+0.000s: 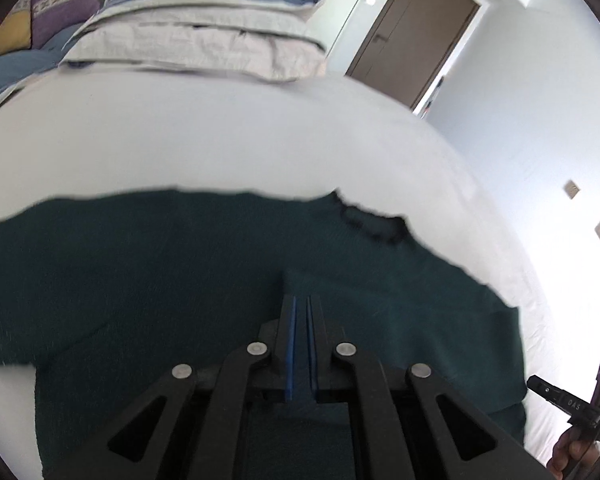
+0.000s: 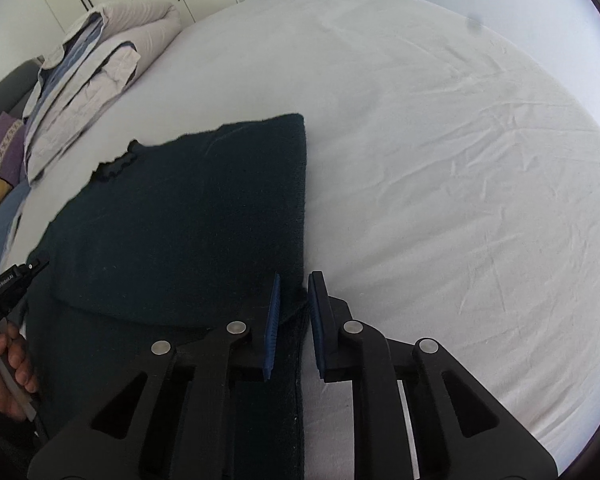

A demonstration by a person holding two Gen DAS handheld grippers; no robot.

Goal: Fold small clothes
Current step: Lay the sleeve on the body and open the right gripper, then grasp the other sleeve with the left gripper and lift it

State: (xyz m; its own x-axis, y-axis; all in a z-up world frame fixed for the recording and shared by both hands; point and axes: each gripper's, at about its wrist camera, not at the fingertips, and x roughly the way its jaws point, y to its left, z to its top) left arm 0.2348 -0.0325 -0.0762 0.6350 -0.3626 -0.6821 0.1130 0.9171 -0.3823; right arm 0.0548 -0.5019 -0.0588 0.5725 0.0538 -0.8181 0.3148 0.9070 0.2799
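Observation:
A dark green knitted sweater lies flat on the white bed sheet, its scalloped neckline towards the far side. My left gripper sits low over the sweater's middle, its blue pads almost touching, with a small ridge of knit pinched at the tips. In the right wrist view the sweater has one side folded over into a straight edge. My right gripper straddles the near end of that edge, and the thick fabric fills the narrow gap between its pads. A hand holds the left gripper's handle at the left border.
A stack of folded bedding lies at the head of the bed beside a purple cushion. A brown door stands beyond the bed's far corner. Wrinkled bare sheet stretches to the right of the sweater.

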